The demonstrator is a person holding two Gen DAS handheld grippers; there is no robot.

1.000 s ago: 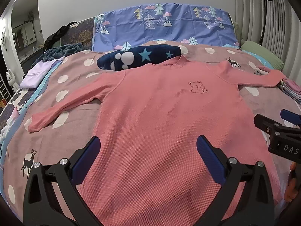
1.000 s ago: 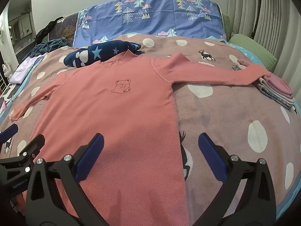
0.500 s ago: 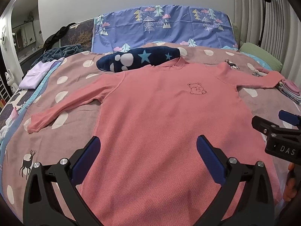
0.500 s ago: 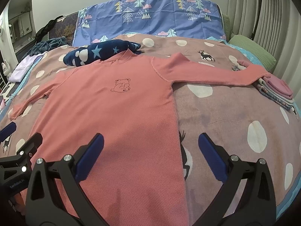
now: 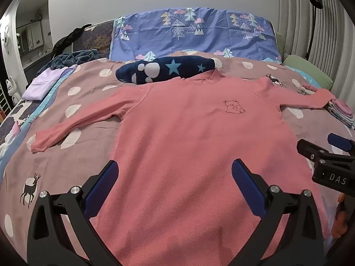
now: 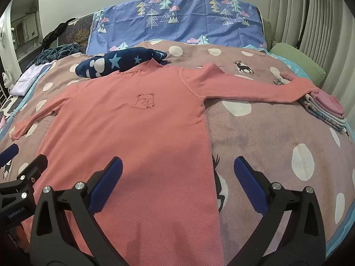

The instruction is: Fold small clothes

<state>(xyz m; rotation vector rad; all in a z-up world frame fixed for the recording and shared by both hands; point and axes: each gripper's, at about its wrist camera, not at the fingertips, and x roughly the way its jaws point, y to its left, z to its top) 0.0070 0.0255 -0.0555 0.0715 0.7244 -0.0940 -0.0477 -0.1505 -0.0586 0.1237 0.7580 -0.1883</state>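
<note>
Pink waffle-knit long-sleeved top lies flat, unfolded.
Both tongs gape wide, empty: left gripper over the hem, right gripper astride its side edge; pinch one layer cleanly.

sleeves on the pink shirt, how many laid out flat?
2. The left sleeve angles out toward the bed's left edge; the right sleeve stretches right, its cuff reaching the folded stack. Neither is folded in yet.
</note>
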